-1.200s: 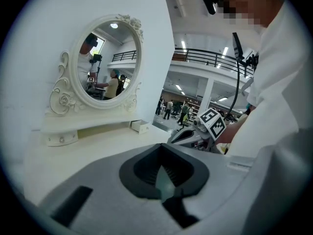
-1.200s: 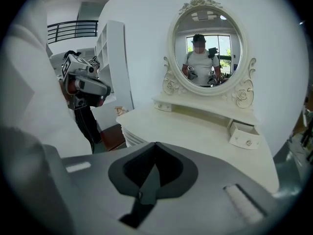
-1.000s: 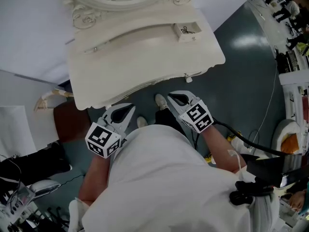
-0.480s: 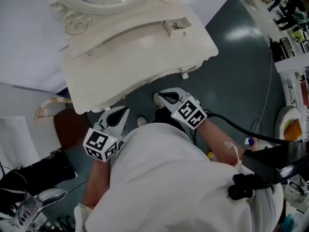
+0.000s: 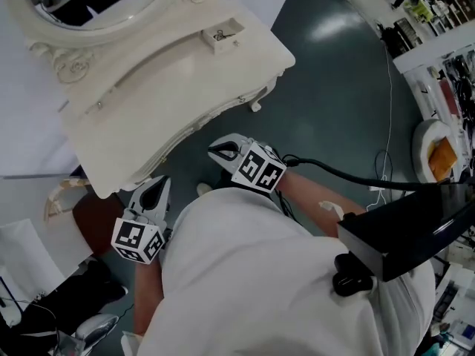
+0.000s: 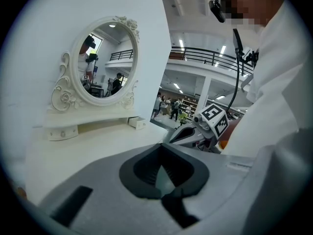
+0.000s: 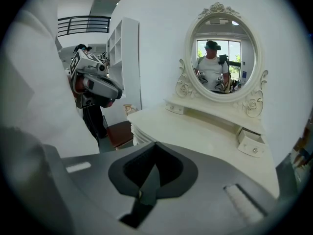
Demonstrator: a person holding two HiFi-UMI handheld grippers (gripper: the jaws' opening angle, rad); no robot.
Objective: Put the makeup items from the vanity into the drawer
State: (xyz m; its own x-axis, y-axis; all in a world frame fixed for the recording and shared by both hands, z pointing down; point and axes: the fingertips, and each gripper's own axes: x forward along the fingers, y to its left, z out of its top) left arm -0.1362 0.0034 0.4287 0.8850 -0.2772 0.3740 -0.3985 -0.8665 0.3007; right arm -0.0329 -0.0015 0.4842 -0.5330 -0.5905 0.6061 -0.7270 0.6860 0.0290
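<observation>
My two tongs before the vanity [image 5: 171, 95]

The only print is the black-and-white square markers on the cube [image 5: 138, 241] of my left gripper [image 5: 158, 185] and the cube [image 5: 259, 171] of my right gripper [image 5: 217, 151]; I hold both low and close to my body, pointing toward the vanity's front edge; the jaws of both are closed together, nothing between them; the small drawer [image 5: 223, 36] stands pulled out on the vanity's top, at the right below the mirror [image 5: 89, 6].

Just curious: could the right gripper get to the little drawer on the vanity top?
Probably yes: the right gripper hangs before the vanity, and only bare tabletop lies between it and the little drawer.
</observation>
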